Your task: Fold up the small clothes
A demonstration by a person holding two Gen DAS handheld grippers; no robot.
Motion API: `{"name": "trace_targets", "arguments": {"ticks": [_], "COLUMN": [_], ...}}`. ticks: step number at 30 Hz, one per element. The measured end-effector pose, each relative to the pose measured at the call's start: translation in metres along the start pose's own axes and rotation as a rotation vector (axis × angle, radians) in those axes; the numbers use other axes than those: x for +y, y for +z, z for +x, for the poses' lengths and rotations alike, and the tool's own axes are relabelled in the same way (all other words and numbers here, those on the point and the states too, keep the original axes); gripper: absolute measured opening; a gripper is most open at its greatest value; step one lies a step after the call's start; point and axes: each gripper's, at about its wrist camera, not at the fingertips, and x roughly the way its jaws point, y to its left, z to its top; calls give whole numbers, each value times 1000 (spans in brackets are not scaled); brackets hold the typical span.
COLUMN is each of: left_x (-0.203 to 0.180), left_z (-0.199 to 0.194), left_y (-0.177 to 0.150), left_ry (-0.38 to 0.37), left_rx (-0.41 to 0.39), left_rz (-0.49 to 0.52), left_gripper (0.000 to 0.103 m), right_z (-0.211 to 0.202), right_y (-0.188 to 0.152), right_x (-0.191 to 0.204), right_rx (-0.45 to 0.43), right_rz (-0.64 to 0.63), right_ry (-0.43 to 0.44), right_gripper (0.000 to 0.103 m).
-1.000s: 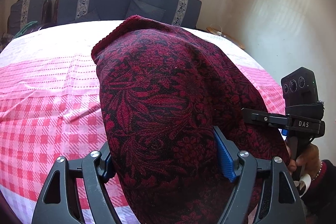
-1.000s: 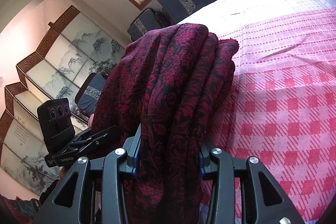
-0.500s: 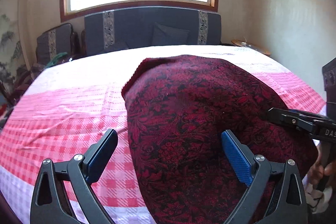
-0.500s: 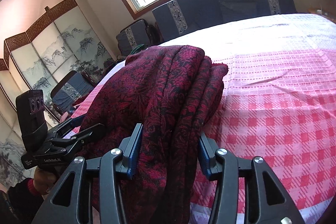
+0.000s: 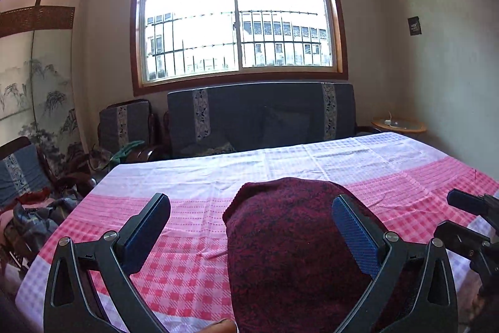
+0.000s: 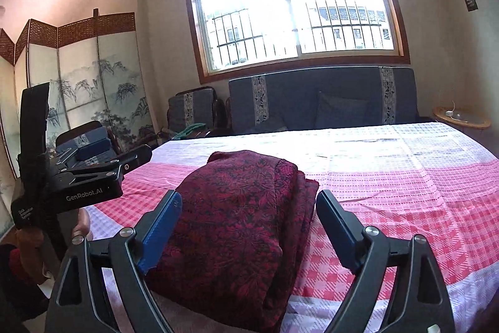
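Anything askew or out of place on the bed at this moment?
Nothing stands out. The folded dark red garment lies as a tidy stack on the pink checked bedspread, its layered edges roughly aligned.

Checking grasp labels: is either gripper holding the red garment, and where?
Nothing is held. Left gripper and right gripper, jaws just opened, stand clear of the folded garment.

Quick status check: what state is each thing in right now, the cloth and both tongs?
Dark red floral woven cloth: folded into a bundle, lying on the pink checked bedsheet.
Left tongs: open, just opened wider, gripping nothing.
Right tongs: open, just released, pads off the cloth.
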Motion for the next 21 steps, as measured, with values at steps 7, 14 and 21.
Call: {"name": "trace_targets", "arguments": {"ticks": [7,14,21], "left_x": [-5,-11,-15], "left_z": [-19,-21,-24], "left_y": [14,14,6], "left_ry": [-78,-65,-40], "left_rx": [5,5,-22], "left_rz": [-41,-26,-25], "left_gripper": [103,103,103], "right_z": [-17,-21,-20], "right_y": [3,-2,-3], "right_x": [3,-4,-4], "right_rx": [-17,-6,5], "right_rz": [12,32,20], "right_ry": [18,23,-1], "right_gripper": [89,91,93]}}
